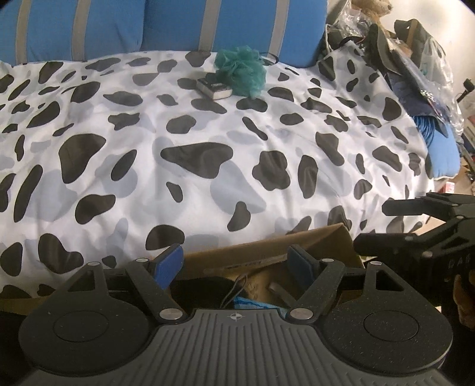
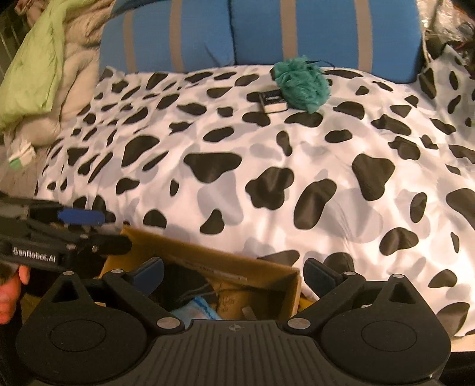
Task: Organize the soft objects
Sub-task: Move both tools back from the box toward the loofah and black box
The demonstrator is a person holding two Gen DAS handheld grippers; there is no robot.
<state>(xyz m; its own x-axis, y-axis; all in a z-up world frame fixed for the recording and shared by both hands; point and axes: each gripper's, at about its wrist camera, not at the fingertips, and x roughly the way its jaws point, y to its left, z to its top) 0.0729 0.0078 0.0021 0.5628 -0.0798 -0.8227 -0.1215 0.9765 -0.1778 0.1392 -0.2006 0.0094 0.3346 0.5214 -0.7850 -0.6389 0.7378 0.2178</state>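
— What are you working over?

— A bed with a cow-print duvet (image 1: 207, 166), white with black and grey patches, lightly creased. Two blue pillows with grey stripes (image 1: 178, 26) stand along the far edge.

— And around it?

— In the right wrist view a pale green quilt (image 2: 38, 59) is bunched at the far left. In the left wrist view a heap of bags and clothes (image 1: 409, 59) sits at the far right corner.

— Where are the soft things?

— A teal mesh sponge (image 1: 242, 71) lies far off by the pillows, touching a small dark book (image 1: 214, 87). Just under my grippers, against the near edge of the bed, is an open cardboard box (image 1: 297, 246); inside I see something dark and a bit of light blue cloth (image 2: 197, 307), mostly hidden.

— Your grippers?

— My left gripper (image 1: 236, 261) has its blue pads wide apart with nothing between them, hovering above the box. My right gripper (image 2: 233, 271) is the same, spread and empty. Nothing lies between me and the sponge but bare duvet.
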